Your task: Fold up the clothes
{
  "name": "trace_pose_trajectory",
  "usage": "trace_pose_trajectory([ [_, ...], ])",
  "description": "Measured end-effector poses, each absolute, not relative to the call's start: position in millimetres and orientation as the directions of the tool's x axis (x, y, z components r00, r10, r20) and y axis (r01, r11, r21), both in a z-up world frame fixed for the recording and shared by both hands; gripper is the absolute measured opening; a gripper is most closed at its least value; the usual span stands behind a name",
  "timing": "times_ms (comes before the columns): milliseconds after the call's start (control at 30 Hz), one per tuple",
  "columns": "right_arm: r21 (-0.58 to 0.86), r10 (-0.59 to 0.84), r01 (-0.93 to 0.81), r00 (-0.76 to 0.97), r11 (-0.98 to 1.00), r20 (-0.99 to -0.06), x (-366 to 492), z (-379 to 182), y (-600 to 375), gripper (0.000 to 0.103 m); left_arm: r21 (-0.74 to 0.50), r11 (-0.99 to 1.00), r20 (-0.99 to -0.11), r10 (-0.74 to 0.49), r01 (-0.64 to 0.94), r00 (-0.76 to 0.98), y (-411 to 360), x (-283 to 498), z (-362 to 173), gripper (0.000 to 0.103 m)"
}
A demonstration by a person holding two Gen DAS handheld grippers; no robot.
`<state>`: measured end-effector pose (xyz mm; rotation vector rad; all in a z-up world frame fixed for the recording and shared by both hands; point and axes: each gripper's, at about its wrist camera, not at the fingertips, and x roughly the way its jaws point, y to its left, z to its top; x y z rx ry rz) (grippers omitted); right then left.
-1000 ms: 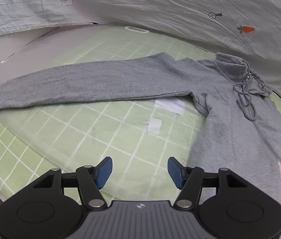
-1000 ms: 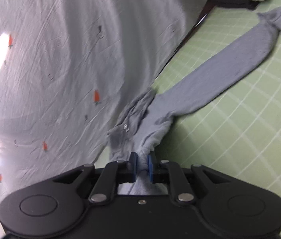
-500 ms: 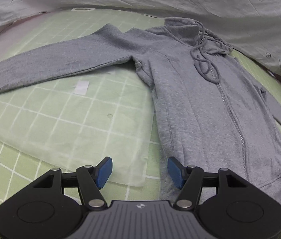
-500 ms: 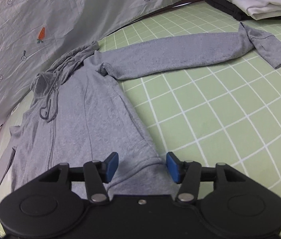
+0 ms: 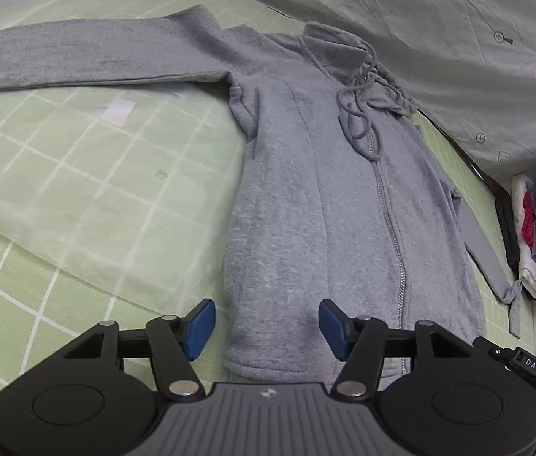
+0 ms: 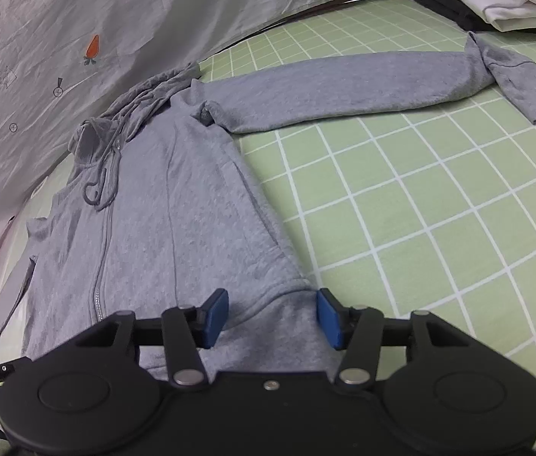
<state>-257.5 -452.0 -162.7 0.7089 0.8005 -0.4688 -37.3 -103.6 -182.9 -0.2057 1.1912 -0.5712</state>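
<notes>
Both grippers have drawn back to the hem of the soft grey hoodie point(image 5: 306, 197), which lies flat ahead of the open left gripper point(image 5: 267, 327) and open right gripper point(image 6: 272, 317); only the right view shows its cuff.

Your left gripper point(image 5: 266, 325) sits low w/ jaws spread wide, blue pads point(image 5: 200, 323) apart, nothing between them. Your right gripper point(image 6: 272, 317) is the same: jaws wide open, pads point(image 6: 329, 318) well apart, not clamped on anything. Both point fwd, roughly level.
</notes>
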Motion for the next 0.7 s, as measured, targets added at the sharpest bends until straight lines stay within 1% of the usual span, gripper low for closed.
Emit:
trace_pose_trajectory([
  [33, 0.398, -0.107, 0.622, 0.615, 0.674, -0.781, -258.4, -163.3, -452.9, 0.025, -0.432, 0.847, -0.823, -0.511, 0.311, 0.248, -106.2, -37.2, -182.0, 0.012],
  [100, 0.428, -0.076, 0.616, 0.623, 0.662, -0.779, -261.4, -163.7, -454.6, 0.015, -0.398, 0.857, -0.829, -0.489, 0.328, 0.271, -110.6, -38.2, -172.8, 0.011],
  [133, 0.445, -0.057, 0.597, 0.637, 0.667, -0.769, -263.0, -160.5, -453.0, 0.012, -0.381, 0.862, -0.83, -0.478, 0.334, 0.288, -111.1, -38.6, -166.0, 0.011],
  [200, 0.454, -0.023, 0.547, 0.656, 0.704, -0.755, -263.5, -151.8, -445.5, 0.011, -0.355, 0.877, -0.83, -0.455, 0.324, 0.322, -107.2, -37.3, -151.8, 0.011],
  [267, 0.42, 0.003, 0.496, 0.643, 0.76, -0.766, -258.6, -145.8, -433.7, 0.012, -0.341, 0.896, -0.837, -0.427, 0.283, 0.343, -99.8, -31.3, -145.2, 0.011],
  [300, 0.401, 0.014, 0.48, 0.627, 0.781, -0.779, -254.8, -147.0, -428.6, 0.014, -0.317, 0.909, -0.846, -0.4, 0.27, 0.352, -97.7, -28.1, -147.4, 0.011],
  [333, 0.387, 0.023, 0.47, 0.612, 0.793, -0.791, -251.2, -149.7, -425.4, 0.021, -0.287, 0.921, -0.857, -0.369, 0.262, 0.359, -96.8, -25.5, -151.3, 0.012],
  [400, 0.368, 0.022, 0.468, 0.595, 0.804, -0.804, -247.6, -153.0, -424.7, 0.032, -0.268, 0.932, -0.866, -0.344, 0.243, 0.364, -94.3, -22.5, -154.1, 0.018],
  [433, 0.361, 0.003, 0.48, 0.599, 0.799, -0.801, -249.5, -151.9, -428.9, 0.041, -0.266, 0.936, -0.867, -0.337, 0.233, 0.366, -93.0, -21.5, -154.6, 0.022],
  [467, 0.355, -0.017, 0.492, 0.603, 0.795, -0.797, -251.4, -150.8, -433.1, 0.044, -0.264, 0.938, -0.867, -0.333, 0.226, 0.37, -92.6, -21.1, -153.5, 0.025],
  [500, 0.348, -0.037, 0.504, 0.607, 0.79, -0.794, -253.3, -149.7, -437.3, 0.05, -0.256, 0.941, -0.866, -0.326, 0.224, 0.38, -94.3, -21.7, -150.7, 0.028],
  [533, 0.342, -0.057, 0.516, 0.61, 0.785, -0.79, -255.1, -148.6, -441.5, 0.061, -0.237, 0.945, -0.867, -0.311, 0.226, 0.39, -97.4, -22.2, -148.0, 0.038],
  [567, 0.335, -0.077, 0.528, 0.613, 0.78, -0.786, -257.0, -147.5, -445.7, 0.069, -0.214, 0.949, -0.868, -0.293, 0.23, 0.401, -101.2, -23.2, -145.0, 0.048],
  [600, 0.329, -0.097, 0.54, 0.616, 0.775, -0.782, -258.9, -146.4, -449.9, 0.084, -0.194, 0.953, -0.867, -0.278, 0.234, 0.414, -105.9, -24.5, -141.3, 0.05],
  [633, 0.323, -0.117, 0.552, 0.618, 0.769, -0.777, -260.8, -145.3, -454.1, 0.09, -0.179, 0.955, -0.863, -0.268, 0.237, 0.429, -111.1, -25.6, -137.9, 0.055],
  [667, 0.311, -0.139, 0.57, 0.61, 0.761, -0.78, -263.0, -146.4, -460.9, 0.09, -0.17, 0.957, -0.859, -0.261, 0.236, 0.44, -116.1, -26.5, -134.8, 0.061],
  [700, 0.294, -0.161, 0.59, 0.597, 0.752, -0.786, -265.3, -148.6, -469.0, 0.091, -0.169, 0.958, -0.855, -0.259, 0.23, 0.449, -121.0, -27.2, -132.3, 0.065],
])
